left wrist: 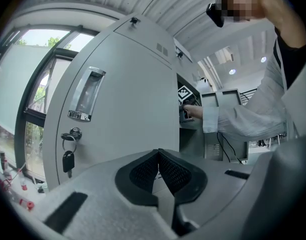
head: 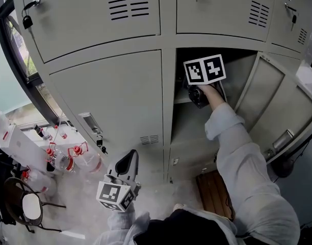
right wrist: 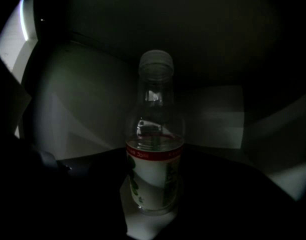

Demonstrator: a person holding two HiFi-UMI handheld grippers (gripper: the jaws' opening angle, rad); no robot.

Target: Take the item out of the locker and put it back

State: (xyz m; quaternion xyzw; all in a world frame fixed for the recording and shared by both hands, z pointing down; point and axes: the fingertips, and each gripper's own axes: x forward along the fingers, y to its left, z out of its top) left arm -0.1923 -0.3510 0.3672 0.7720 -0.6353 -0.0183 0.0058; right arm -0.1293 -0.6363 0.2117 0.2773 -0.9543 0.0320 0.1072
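Note:
A clear plastic bottle (right wrist: 154,149) with a pale cap and a red-banded label stands upright on the shelf inside the dark open locker (head: 242,65). My right gripper (right wrist: 154,184) reaches into that locker, and its dark jaws lie against both sides of the bottle's label. From the head view I see only the right gripper's marker cube and body (head: 198,96); the bottle is hidden there. My left gripper (head: 126,163) hangs low in front of the closed locker door (head: 115,101), jaws together and holding nothing.
The open locker's door (head: 283,106) swings out to the right. A key (left wrist: 68,160) hangs from the closed door's lock. Several red-capped bottles (head: 69,160) and a chair (head: 26,205) stand on the floor at the left, by a window.

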